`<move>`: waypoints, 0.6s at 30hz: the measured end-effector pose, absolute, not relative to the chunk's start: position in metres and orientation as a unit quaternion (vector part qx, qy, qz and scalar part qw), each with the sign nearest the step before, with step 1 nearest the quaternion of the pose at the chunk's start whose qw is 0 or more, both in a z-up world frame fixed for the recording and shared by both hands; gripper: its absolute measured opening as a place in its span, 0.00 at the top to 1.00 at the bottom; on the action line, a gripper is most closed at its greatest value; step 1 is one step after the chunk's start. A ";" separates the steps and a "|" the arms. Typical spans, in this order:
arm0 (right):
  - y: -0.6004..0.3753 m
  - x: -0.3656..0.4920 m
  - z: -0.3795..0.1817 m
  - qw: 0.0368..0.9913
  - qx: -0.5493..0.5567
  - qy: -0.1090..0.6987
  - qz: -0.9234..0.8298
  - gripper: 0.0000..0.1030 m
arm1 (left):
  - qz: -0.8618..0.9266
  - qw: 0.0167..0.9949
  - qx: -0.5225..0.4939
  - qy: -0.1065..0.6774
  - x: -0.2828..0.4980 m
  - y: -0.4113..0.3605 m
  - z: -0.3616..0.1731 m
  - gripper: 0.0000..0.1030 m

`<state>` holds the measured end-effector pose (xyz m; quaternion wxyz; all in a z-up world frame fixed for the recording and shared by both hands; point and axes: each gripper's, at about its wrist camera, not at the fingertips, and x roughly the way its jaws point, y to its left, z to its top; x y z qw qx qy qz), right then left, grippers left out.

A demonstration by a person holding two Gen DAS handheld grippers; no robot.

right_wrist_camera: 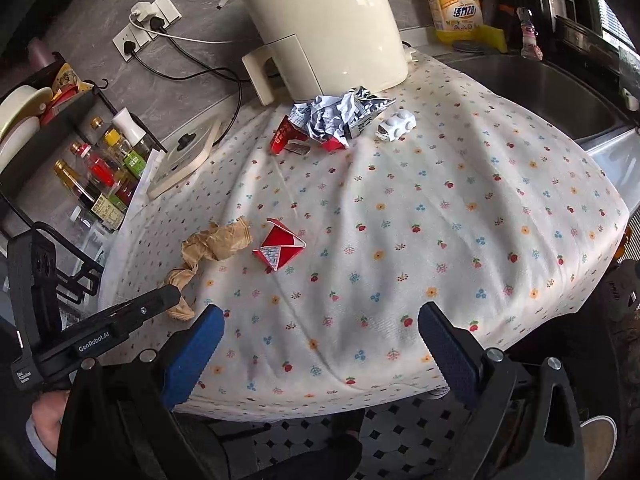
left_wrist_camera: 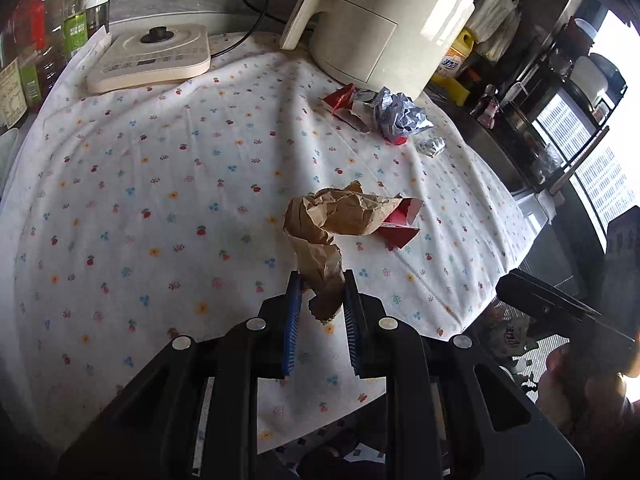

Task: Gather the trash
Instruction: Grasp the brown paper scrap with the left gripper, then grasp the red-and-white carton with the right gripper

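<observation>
Between the blue pads of my left claw (left_wrist_camera: 319,300) I see the twisted end of the brown paper bag (left_wrist_camera: 336,220), and the pads are clamped on it in the lower middle of the left wrist frame. Its crumpled body lies further up on the flowered cloth of the desk (left_wrist_camera: 160,200), touching a red folded carton (left_wrist_camera: 400,224) on its right side. My right claw (right_wrist_camera: 320,320) stands wide apart at the bottom of the right wrist frame and holds nothing; it is above the near edge of the cloth. In the upper middle of that frame, a heap of crumpled wrappers (right_wrist_camera: 336,120) lies against the cream appliance (right_wrist_camera: 320,20), with a small white plastic piece (right_wrist_camera: 396,124) just beside it on the right. A flat cream base (left_wrist_camera: 152,58) sits at the upper left of the left wrist frame.
</observation>
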<state>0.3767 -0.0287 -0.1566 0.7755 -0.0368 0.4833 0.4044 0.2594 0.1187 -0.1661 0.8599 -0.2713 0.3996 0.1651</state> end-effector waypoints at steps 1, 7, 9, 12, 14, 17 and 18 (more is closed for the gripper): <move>-0.024 0.376 -0.157 0.771 -0.035 0.485 0.411 0.08 | 0.171 0.859 -0.274 0.398 0.254 0.122 -0.166 0.80; 0.009 0.371 -0.162 0.748 -0.030 0.494 0.443 0.18 | 0.202 0.855 -0.284 0.385 0.229 0.150 -0.162 0.80; 0.021 0.372 -0.168 0.740 -0.024 0.503 0.446 0.24 | 0.209 0.854 -0.285 0.381 0.222 0.159 -0.160 0.80; 0.034 0.375 -0.176 0.744 -0.016 0.513 0.428 0.25 | 0.214 0.855 -0.285 0.377 0.214 0.173 -0.157 0.80; 0.041 0.380 -0.183 0.748 -0.006 0.522 0.411 0.25 | 0.216 0.856 -0.282 0.376 0.211 0.182 -0.156 0.80; 0.050 0.387 -0.191 0.749 0.016 0.534 0.393 0.26 | 0.215 0.858 -0.277 0.376 0.208 0.197 -0.155 0.80; 0.053 0.389 -0.194 0.748 0.022 0.536 0.390 0.26 | 0.215 0.858 -0.275 0.376 0.208 0.201 -0.154 0.80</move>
